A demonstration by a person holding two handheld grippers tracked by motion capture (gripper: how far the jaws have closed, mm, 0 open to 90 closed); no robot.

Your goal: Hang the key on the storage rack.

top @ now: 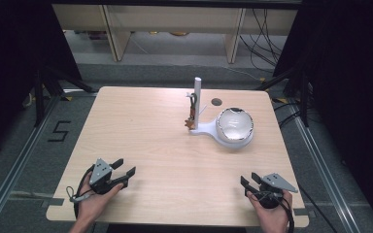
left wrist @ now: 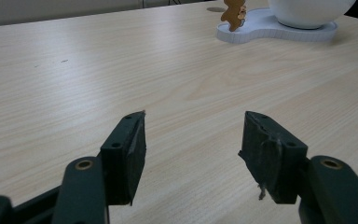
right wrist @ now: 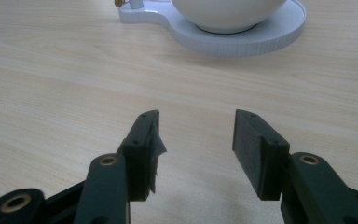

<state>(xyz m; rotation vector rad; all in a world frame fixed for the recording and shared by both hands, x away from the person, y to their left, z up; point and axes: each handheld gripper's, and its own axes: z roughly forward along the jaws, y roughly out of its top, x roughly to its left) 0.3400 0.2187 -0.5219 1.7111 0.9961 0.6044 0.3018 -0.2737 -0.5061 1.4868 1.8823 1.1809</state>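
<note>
L gripper (top: 124, 173) sitting near table's (top: 141, 121) front-left edge, jaws apart w/ nothing between, R gripper (top: 248, 183) near front-right edge, jaws apart, white stand (top: 209, 128) w/ bowl (top: 234, 125) resting far-centre, bare wood lying between.

Light: even, bright on the wooden table (top: 141, 145), dark surroundings.
Glare: soft sheen on the white bowl (top: 234, 124).
Focus: jaws slightly soft in the gripper views.

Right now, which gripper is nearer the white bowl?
Right. The right gripper sits at the near edge almost straight below the white bowl; the left gripper is far across the table, near-left of it.
</note>
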